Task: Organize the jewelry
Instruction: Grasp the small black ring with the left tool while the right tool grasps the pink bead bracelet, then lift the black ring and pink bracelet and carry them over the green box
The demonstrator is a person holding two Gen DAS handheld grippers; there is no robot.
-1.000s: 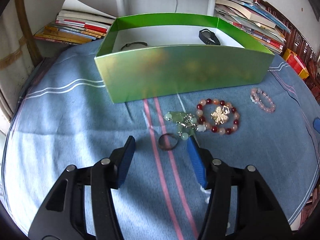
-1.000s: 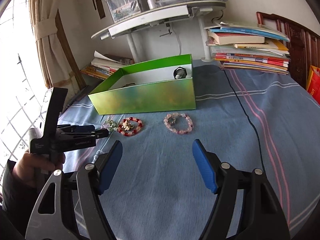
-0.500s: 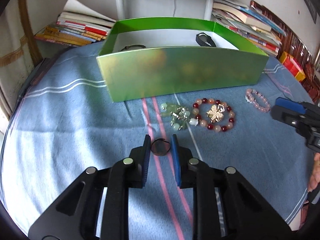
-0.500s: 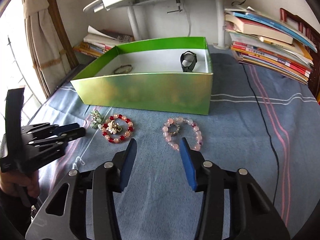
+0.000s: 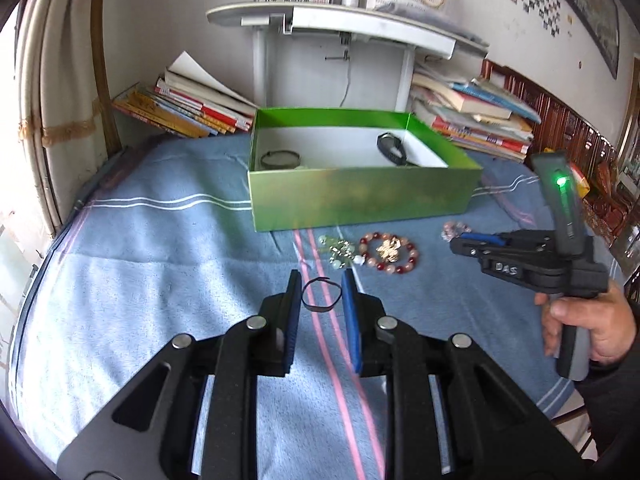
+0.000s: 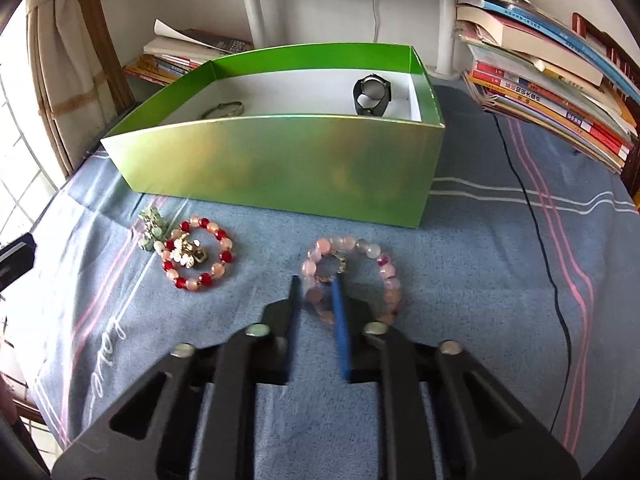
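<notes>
Easily lost: thin ring (image 5: 321, 295) pinched by left gripper (image 5: 321, 294), pink bracelet (image 6: 352, 276) clamped by right gripper (image 6: 316, 294), either liable to slip.

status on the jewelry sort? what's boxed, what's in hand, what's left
Boxed: a black watch and a thin bangle lie in the green box. In hand: the left tool holds a dark ring; the right tool has just shut on the pink bead bracelet. Left on the cloth: red bead bracelet, green bead piece.
</notes>
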